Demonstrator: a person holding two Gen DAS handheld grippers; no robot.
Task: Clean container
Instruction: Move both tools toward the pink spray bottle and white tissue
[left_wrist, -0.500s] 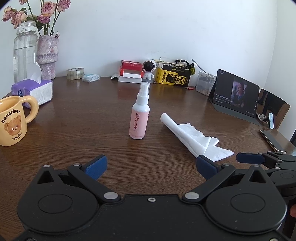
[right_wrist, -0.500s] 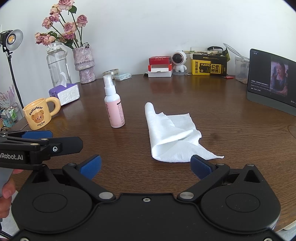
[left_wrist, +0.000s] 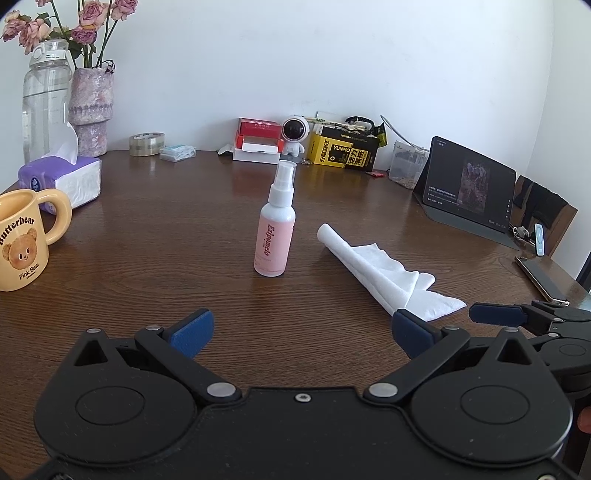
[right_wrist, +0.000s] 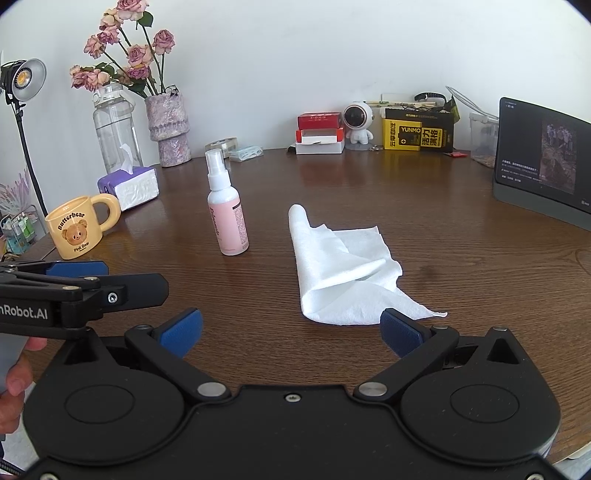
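Pink plastic spray bottle with white nozzle (left_wrist: 275, 228): upright, mid-table, just beside crumpled white cloth (right_wrist: 341, 264). Left gripper (left_wrist: 301, 328), right gripper (right_wrist: 291, 328): spread wide, empty. Risk: tall narrow bottle, easily toppled by off-centre grasp.

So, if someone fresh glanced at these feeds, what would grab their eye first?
The pink spray bottle standing upright mid-table, with the crumpled white cloth lying just to its right. Then the yellow bear mug at the left edge, with both open grippers, left gripper and right gripper, low in the foreground.
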